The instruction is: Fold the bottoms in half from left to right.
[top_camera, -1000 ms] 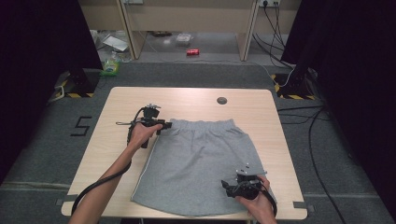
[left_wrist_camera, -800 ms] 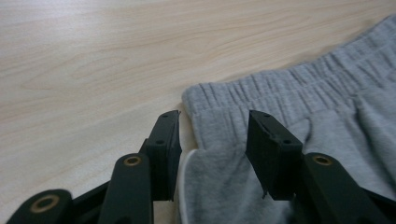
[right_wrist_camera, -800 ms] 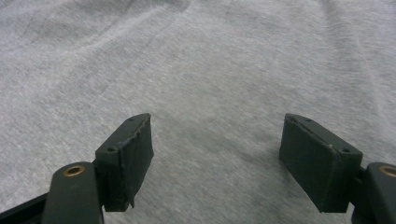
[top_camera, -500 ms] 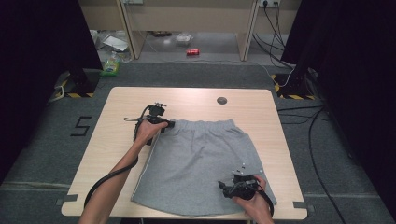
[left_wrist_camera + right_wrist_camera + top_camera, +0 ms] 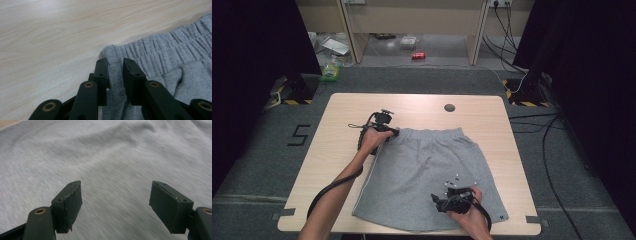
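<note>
Grey shorts lie flat on the wooden table, waistband toward the far side. My left gripper sits at the waistband's left corner. In the left gripper view its jaws have just been closing, and the left gripper now pinches a raised fold of the elastic waistband between its pads. My right gripper hovers over the shorts near the front hem, right of centre. The right gripper stands wide open above the grey cloth, with nothing between its fingers.
A small round dark disc sits in the tabletop near the far edge. Bare wood shows left of the shorts and behind them. Cables run across the floor to the right of the table.
The left gripper has shifted slightly onto the waistband corner and its jaws have narrowed around the fabric. The right hand has slid leftward over the shorts, jaws still wide.
</note>
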`<state>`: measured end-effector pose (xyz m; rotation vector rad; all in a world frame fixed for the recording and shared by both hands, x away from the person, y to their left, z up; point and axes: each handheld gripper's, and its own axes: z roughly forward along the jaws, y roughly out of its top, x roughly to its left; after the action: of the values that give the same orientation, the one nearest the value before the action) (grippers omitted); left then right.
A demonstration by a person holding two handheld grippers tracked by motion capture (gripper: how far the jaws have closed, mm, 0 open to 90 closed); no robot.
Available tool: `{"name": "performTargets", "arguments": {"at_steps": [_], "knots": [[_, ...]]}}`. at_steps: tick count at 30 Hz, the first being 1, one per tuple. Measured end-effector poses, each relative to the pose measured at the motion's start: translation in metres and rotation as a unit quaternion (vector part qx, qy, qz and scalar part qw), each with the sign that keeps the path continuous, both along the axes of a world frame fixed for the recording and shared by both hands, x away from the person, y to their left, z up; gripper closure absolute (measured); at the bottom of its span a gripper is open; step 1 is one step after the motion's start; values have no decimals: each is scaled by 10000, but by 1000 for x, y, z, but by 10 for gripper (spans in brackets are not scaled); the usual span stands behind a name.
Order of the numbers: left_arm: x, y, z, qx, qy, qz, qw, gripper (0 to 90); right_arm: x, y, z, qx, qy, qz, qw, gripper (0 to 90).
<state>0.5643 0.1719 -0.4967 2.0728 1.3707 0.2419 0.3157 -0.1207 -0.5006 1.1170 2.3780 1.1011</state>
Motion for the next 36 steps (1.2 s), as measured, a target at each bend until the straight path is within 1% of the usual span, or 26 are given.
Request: {"name": "performTargets", "arguments": {"at_steps": [2, 3, 4, 9, 11, 14, 15, 16, 18, 21, 24, 26, 27, 28, 29, 30, 32, 33, 34, 35, 36], "knots": [[1, 2, 0, -44, 35, -53, 10000, 757, 1, 10, 1, 11, -44, 95, 9999, 266], [2, 2, 0, -45, 56, -89, 9999, 765, 0, 21, 1, 36, -74, 182, 9998, 266], [2, 2, 0, -45, 56, -89, 9999, 765, 0, 21, 1, 36, -74, 182, 9998, 266], [3, 2, 1, -24, 97, -123, 9999, 776, 0, 50, 2, 52, -87, 463, 9989, 268], [3, 1, 1, 17, 90, -137, 9999, 783, 1, 62, 2, 42, -121, 603, 9981, 269], [2, 0, 1, -5, 62, -107, 9999, 789, 0, 78, 3, 43, -136, 718, 9973, 269], [2, 1, 0, 1, 48, -100, 9999, 789, -1, 89, 4, 77, -112, 813, 9966, 269], [1, 0, 0, 12, 35, -99, 9999, 789, -1, 89, 4, 77, -112, 813, 9966, 269], [1, 0, 0, 16, 32, -97, 9999, 789, -1, 99, 4, 63, -140, 923, 9956, 270], [1, 0, 0, 2, 36, -86, 10000, 789, -3, 114, 4, 65, -103, 1058, 9943, 278], [2, 0, 1, -13, 70, -71, 9999, 789, -3, 127, 3, 50, -125, 1219, 9924, 280], [2, 0, 1, -5, 77, -60, 10000, 790, -4, 136, 3, 71, -86, 1276, 9918, 286], [2, 0, 1, 15, 90, -53, 9999, 790, -5, 140, 4, 74, -63, 1311, 9913, 287], [2, -1, 2, 59, 111, -50, 9999, 789, -5, 144, 4, 47, -118, 1367, 9905, 288], [3, -2, 3, 99, 142, -54, 9998, 789, -7, 152, 3, 64, -91, 1463, 9892, 289], [4, -3, 3, 123, 169, -53, 9998, 789, -7, 152, 3, 64, -91, 1463, 9892, 289], [4, -3, 3, 132, 195, -49, 9997, 789, -9, 160, 1, 95, -40, 1529, 9882, 295], [5, -3, 3, 121, 202, -45, 9997, 789, -9, 163, 1, 89, -44, 1573, 9875, 295], [4, -2, 3, 95, 199, -47, 9997, 789, -11, 170, 0, 67, 21, 1596, 9872, 298], [4, -2, 3, 95, 199, -47, 9997, 790, -11, 170, 0, 67, 21, 1596, 9872, 298], [4, -2, 3, 75, 185, -43, 9998, 790, -11, 173, -1, 53, 5, 1642, 9864, 299]]}}
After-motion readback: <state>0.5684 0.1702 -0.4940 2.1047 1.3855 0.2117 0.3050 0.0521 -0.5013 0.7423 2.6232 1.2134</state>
